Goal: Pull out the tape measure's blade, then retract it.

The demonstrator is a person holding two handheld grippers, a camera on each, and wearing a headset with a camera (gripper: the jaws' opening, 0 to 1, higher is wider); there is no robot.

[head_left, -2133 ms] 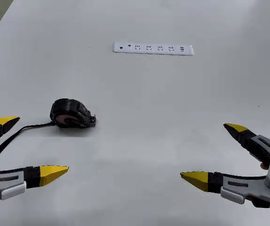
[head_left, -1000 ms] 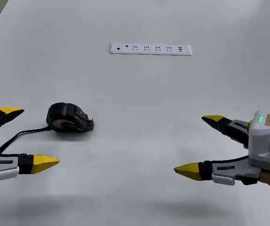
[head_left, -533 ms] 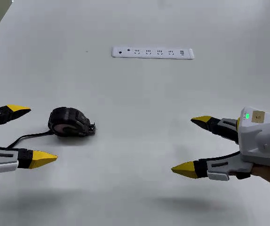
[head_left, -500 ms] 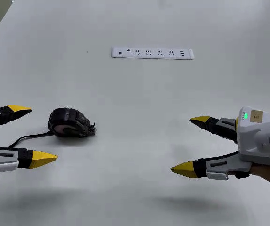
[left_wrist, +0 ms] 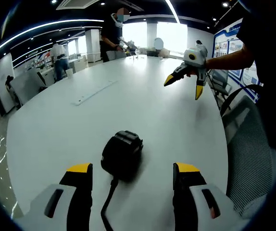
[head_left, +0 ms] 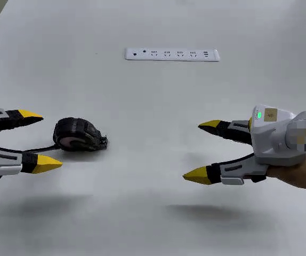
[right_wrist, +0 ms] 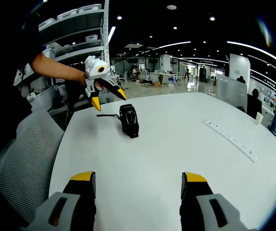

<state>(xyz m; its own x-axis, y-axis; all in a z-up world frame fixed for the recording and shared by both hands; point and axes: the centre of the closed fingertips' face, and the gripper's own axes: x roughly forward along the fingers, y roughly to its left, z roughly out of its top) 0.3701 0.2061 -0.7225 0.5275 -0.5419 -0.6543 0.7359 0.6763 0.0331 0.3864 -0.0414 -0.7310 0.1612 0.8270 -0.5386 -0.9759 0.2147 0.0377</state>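
White worktop (head_left: pixel 153 106) carries everything. At the left edge of the head view the left gripper (head_left: pixel 49 140) has its fingers spread wide, holding nothing. The black tape measure (head_left: pixel 78 134) lies just ahead of them, untouched, its strap (head_left: pixel 35 149) trailing back. The right gripper (head_left: pixel 192 151), equally wide and empty, hovers right of centre, well apart. A power strip (head_left: pixel 171 54) lies at upper centre.

Tape measure (head_left: pixel 77 134) is black with a dull pinkish disc on its side face, and its strap (left_wrist: pixel 112 185) is black too. Left gripper (head_left: pixel 51 140) and right gripper (head_left: pixel 191 151) have yellow tips, black behind them and white-grey bodies; the right one has a lit green light (head_left: pixel 259 114) and a tan sticker (head_left: pixel 271 113). Power strip (head_left: pixel 171 54) is white with small dark socket marks, and the table (head_left: pixel 153 101) is plain matte white.
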